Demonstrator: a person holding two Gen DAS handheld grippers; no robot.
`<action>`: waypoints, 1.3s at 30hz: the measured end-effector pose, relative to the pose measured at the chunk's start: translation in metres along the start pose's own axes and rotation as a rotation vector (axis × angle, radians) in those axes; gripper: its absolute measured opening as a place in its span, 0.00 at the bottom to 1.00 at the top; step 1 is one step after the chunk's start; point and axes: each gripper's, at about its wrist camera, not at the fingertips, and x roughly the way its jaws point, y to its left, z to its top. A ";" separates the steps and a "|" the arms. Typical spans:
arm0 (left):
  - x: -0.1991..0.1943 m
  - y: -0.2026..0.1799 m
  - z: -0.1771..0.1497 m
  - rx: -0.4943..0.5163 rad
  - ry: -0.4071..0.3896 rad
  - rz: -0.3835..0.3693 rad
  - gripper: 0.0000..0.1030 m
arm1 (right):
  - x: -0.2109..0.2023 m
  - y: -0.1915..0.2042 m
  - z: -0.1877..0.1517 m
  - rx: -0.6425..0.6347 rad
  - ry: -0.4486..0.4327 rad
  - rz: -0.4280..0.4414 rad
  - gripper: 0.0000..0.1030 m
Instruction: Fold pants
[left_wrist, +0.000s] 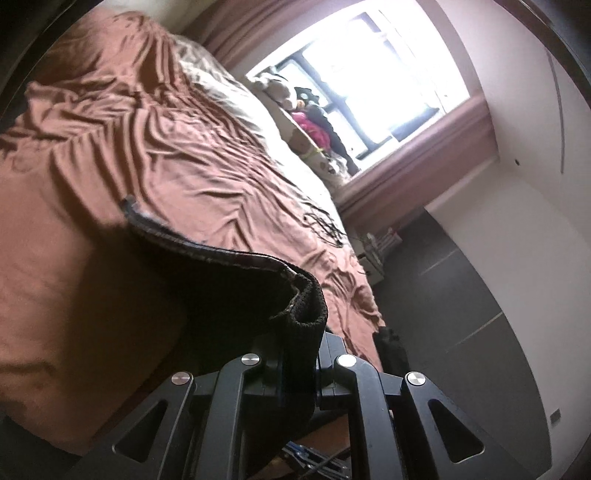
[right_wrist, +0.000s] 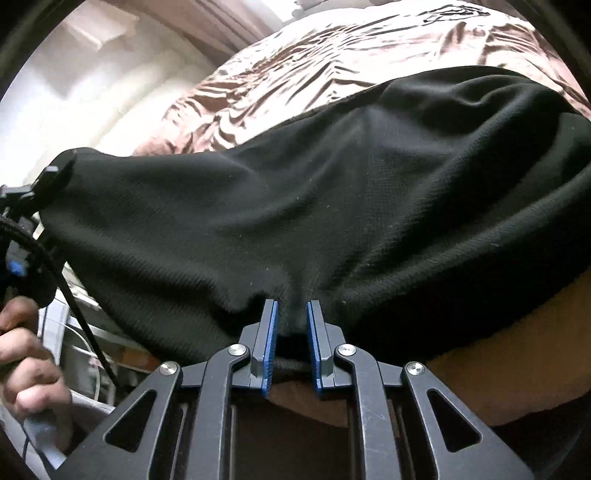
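On the brown bed cover (left_wrist: 155, 155), seen from the left wrist, the black pants (left_wrist: 236, 291) are lifted by their ribbed edge, and the left gripper (left_wrist: 297, 363) is clenched on that edge. Only a small bite of cloth sits between the jaws, so I judge it may slip out if the hand pulls hard. Most of the pants are dark and in shadow below the edge, and the legs are not visible. Beyond the bed cover, the window (left_wrist: 369, 74) is very bright and the things on its sill are hard to name.

From the right wrist, the pants (right_wrist: 332, 192) spread wide over the bed cover (right_wrist: 295, 74), and the right gripper (right_wrist: 291, 341) grasps a pinch of the near hem between its 2 blue pads (right_wrist: 271, 343). If the 2 grippers move unevenly, the fold could come out crooked or bunched. At the far left corner of the pants the left gripper (right_wrist: 48, 181) holds them, but its jaws are mostly cut off. A hand (right_wrist: 26, 365) and cables are blurred there.
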 end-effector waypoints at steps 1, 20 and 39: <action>0.003 -0.007 0.001 0.016 0.000 -0.002 0.10 | -0.010 -0.005 0.001 0.001 -0.013 0.004 0.11; 0.094 -0.115 -0.023 0.197 0.154 -0.029 0.10 | -0.151 -0.096 -0.025 0.113 -0.261 -0.024 0.56; 0.217 -0.156 -0.103 0.249 0.408 -0.056 0.10 | -0.216 -0.147 -0.050 0.191 -0.289 -0.052 0.56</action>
